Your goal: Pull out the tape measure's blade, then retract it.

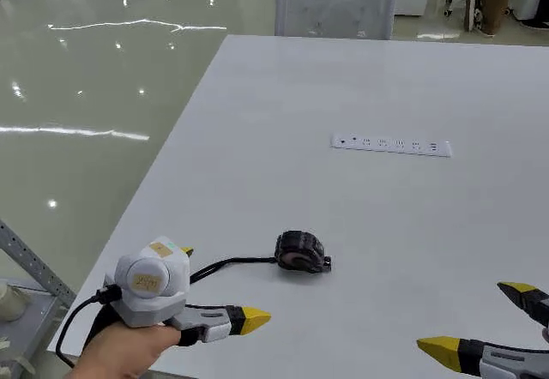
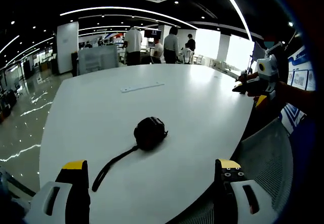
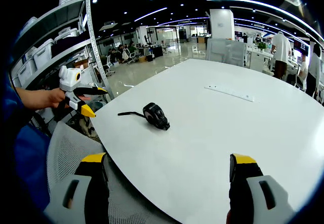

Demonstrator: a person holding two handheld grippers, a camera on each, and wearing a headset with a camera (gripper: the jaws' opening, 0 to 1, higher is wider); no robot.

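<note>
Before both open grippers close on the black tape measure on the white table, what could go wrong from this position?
1. The rounded black tape measure lies loose on the smooth white table; an off-centre pinch could push it away instead of gripping it.
2. Its black strap trails toward the left gripper and the table's near edge; a jaw might snag it and drag the case.

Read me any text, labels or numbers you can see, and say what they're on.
Nothing is legible.
Power strip: dark marks by the sockets, too small to read.
Tape measure: no readable label.
Tan sticker on the left gripper: too blurred.
Blue wall boards: print blurred.
</note>
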